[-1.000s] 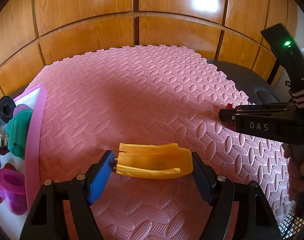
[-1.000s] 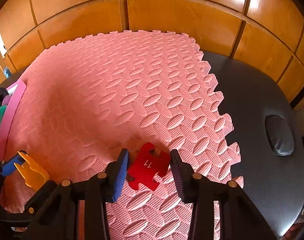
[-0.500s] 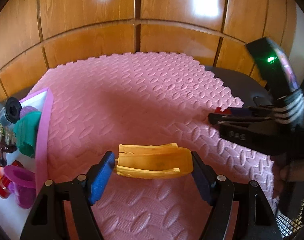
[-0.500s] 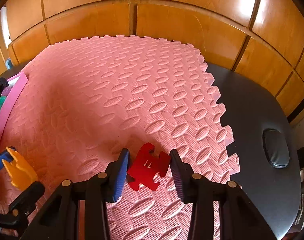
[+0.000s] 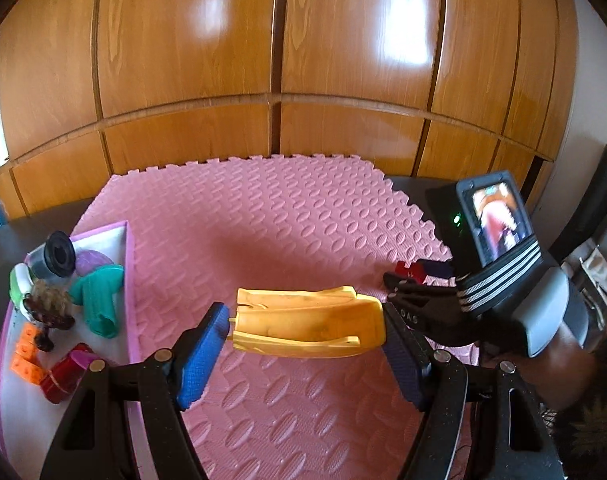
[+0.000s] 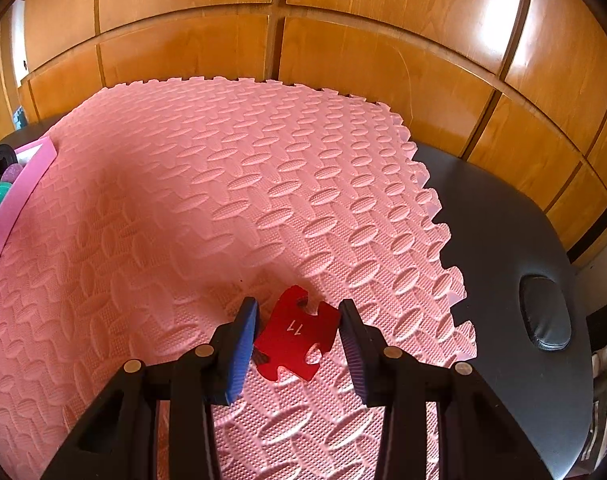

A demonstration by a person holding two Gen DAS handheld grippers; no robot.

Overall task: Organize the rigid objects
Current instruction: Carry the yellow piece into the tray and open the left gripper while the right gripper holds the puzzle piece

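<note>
A yellow plastic scoop-shaped piece (image 5: 307, 326) lies crosswise between the blue pads of my left gripper (image 5: 303, 322), which is shut on it and holds it above the pink foam mat (image 5: 263, 220). My right gripper (image 6: 298, 320) is shut on a flat red puzzle-shaped piece marked 11 (image 6: 297, 338), just over the mat near its right toothed edge. From the left wrist view the right gripper (image 5: 403, 280) shows at the right with the red piece (image 5: 406, 270) at its tips.
A pink-rimmed white tray (image 5: 129, 280) at the mat's left holds several toys: a green piece (image 5: 99, 296), orange blocks (image 5: 25, 354), a red cup (image 5: 65, 374), a black-capped cylinder (image 5: 57, 258). Dark tabletop (image 6: 503, 240) lies right of the mat. Wooden panels stand behind.
My left gripper has risen with the yellow piece, so the tray and wall show more. The right gripper has tilted a little with the red piece still in it.
</note>
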